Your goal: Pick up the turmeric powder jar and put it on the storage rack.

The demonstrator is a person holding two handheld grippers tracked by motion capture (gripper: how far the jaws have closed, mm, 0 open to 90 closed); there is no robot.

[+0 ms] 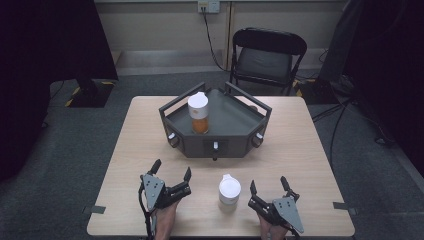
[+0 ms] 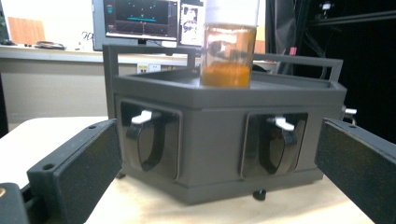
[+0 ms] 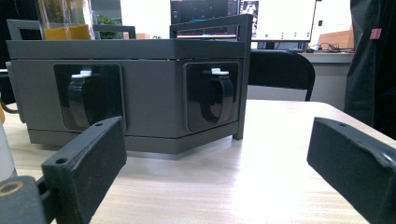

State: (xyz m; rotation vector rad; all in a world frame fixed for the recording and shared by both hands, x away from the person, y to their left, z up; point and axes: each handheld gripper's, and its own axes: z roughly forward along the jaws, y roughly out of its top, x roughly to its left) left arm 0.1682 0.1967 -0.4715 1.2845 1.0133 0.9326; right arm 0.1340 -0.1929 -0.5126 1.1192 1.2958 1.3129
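- The worktop (image 1: 310, 150) is a pale wood-grain square on a grey carpeted floor (image 1: 55, 150); behind it stands a black folding chair (image 1: 267, 57), with a wall socket (image 1: 209, 6) on the back wall.
- Toward the far middle of the worktop sits a dark grey, angular cabinet (image 1: 235, 125) with a railed top and small latched doors in its front faces.
- A jar of orange powder with a white lid (image 1: 199, 113) stands upright on the cabinet's top, at its left side.
- A second white-lidded jar (image 1: 229, 192) stands on the worktop near its front edge, between the two tools and just beside the right one.
- The left tool (image 1: 172, 171) lies low over the worktop at front left, aimed at the cabinet; its jaws stand wide apart with nothing between them.
- The right tool (image 1: 268, 186) sits at front right, also facing the cabinet, its jaws spread wide and holding nothing.
- In both gripper views, monitors (image 2: 140, 21) glow on a desk behind the cabinet.
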